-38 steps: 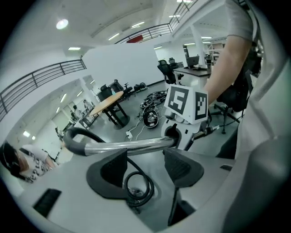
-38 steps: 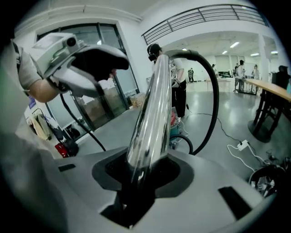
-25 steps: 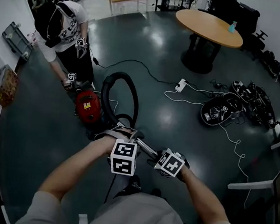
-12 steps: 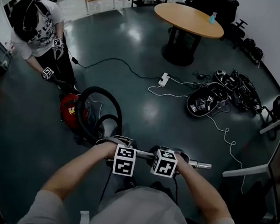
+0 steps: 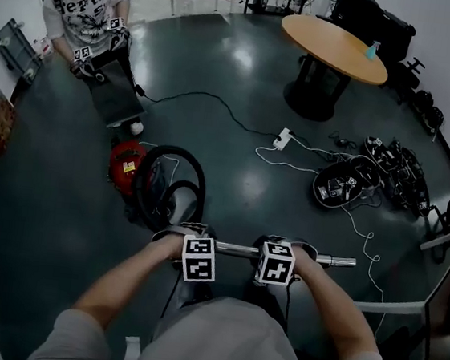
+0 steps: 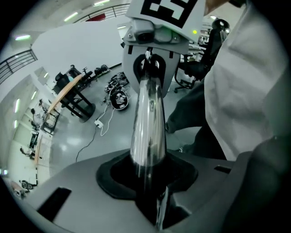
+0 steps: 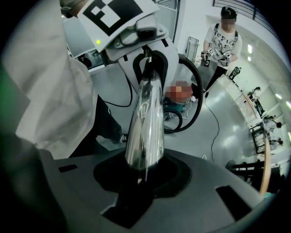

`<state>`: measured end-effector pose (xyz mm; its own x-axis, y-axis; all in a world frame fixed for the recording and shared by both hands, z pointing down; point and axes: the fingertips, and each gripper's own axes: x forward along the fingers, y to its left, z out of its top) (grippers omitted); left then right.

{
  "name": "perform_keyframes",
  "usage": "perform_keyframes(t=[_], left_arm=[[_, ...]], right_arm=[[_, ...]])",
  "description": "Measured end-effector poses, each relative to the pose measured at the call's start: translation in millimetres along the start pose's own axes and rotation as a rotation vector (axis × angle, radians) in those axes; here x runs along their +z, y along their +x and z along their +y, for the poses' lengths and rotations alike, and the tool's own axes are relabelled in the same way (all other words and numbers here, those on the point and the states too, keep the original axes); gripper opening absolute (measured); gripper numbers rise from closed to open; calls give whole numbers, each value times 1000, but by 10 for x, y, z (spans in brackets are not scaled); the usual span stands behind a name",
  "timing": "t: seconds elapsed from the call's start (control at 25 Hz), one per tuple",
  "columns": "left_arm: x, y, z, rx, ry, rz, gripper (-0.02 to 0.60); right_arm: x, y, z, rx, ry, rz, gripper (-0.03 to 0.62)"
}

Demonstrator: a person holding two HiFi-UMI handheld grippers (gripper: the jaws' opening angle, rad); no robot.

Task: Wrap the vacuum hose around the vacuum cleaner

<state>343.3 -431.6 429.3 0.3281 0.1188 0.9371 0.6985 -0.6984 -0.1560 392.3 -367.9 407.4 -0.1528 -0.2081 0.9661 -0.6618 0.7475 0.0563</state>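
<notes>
Chrome wand point(image 5: 237, 250), black hose point(image 5: 201, 187) looped, red vacuum point(image 5: 125, 164)

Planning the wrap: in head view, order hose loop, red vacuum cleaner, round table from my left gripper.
1. Hose loop, just ahead of left gripper, whose jaws have just been closing on the wand.
2. Red vacuum cleaner, farther left.
3. Round table, far right.

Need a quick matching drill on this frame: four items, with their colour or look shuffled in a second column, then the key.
1 wand
2 hose
3 vacuum
4 table

A red
B tan, round
C black loop
D shiny metal

Pairs: 1-D, 2-C, 3-A, 4-B
</notes>
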Motion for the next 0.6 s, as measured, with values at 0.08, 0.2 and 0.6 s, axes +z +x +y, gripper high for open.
perform_keyframes(t=[0.08, 0.2, 0.6], left_arm=[[-25, 51, 37, 20, -50, 0, 143], [15, 170, 105, 34, -130, 6, 143], [433, 550, 500, 52, -349, 21, 141]], right_arm=[[-32, 41, -63, 24, -38, -4, 112], [-134, 98, -208, 52, -114, -1, 112], [-710, 197, -799, 151, -317, -31, 112]])
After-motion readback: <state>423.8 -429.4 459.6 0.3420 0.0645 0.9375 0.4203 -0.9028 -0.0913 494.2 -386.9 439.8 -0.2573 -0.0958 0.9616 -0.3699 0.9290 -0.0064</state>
